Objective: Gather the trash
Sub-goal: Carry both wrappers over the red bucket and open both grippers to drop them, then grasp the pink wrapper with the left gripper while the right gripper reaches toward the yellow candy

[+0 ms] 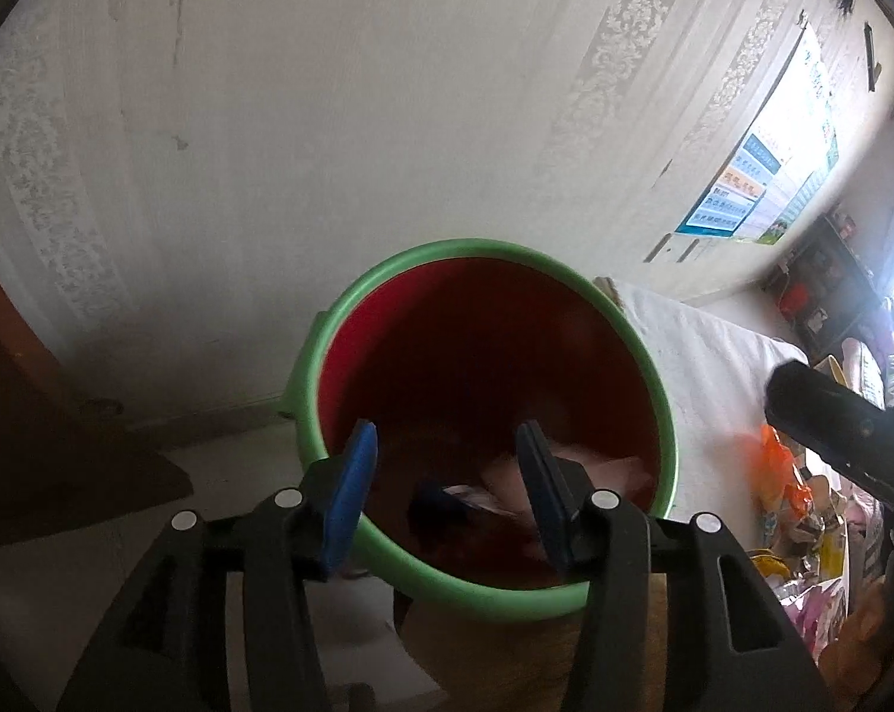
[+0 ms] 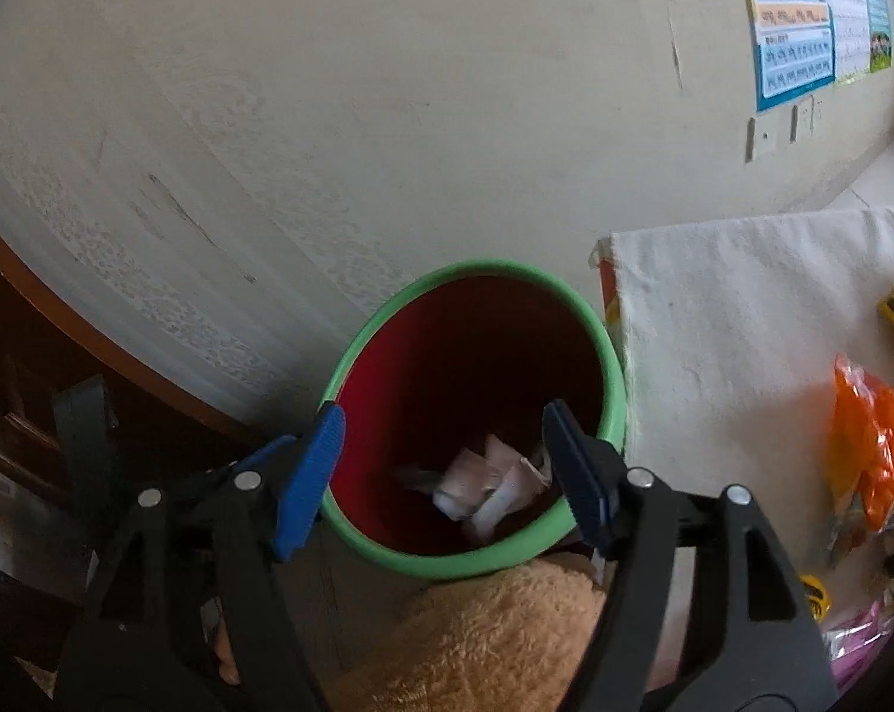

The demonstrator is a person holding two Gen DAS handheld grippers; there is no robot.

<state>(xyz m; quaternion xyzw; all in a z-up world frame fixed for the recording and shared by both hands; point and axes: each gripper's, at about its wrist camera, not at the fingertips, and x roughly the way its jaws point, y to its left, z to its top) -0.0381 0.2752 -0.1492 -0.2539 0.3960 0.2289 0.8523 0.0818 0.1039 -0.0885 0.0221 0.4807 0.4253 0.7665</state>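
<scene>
The room wall (image 2: pixel 387 118) stands far behind everything, and against it is the trash bin (image 2: pixel 616 409), red inside with a green rim. To the right of the bin a white cloth (image 2: pixel 743 326) covers a surface, and the trash that remains lies on its near right part: an orange wrapper (image 2: pixel 868 445) and other colourful packets (image 1: pixel 802 563) beside it.

Inside the bin, on the bottom, rest some crumpled pale papers (image 2: pixel 488 486), so part of the task is already done.

Both tools hang above the bin mouth and point down into it. The left gripper (image 1: pixel 447 492) has its blue pads apart with nothing between them; the same is true for the right gripper (image 2: pixel 452 474). I judge that this is the release step, with both loads dropped.

To do it well, the jaws should be fully free of any paper before they leave, and each should lift clear above the green rim so it does not tip the bin. After that, the natural target is the orange wrapper, which is thin and will crumple, so it is better to pinch it at a raised fold.
</scene>
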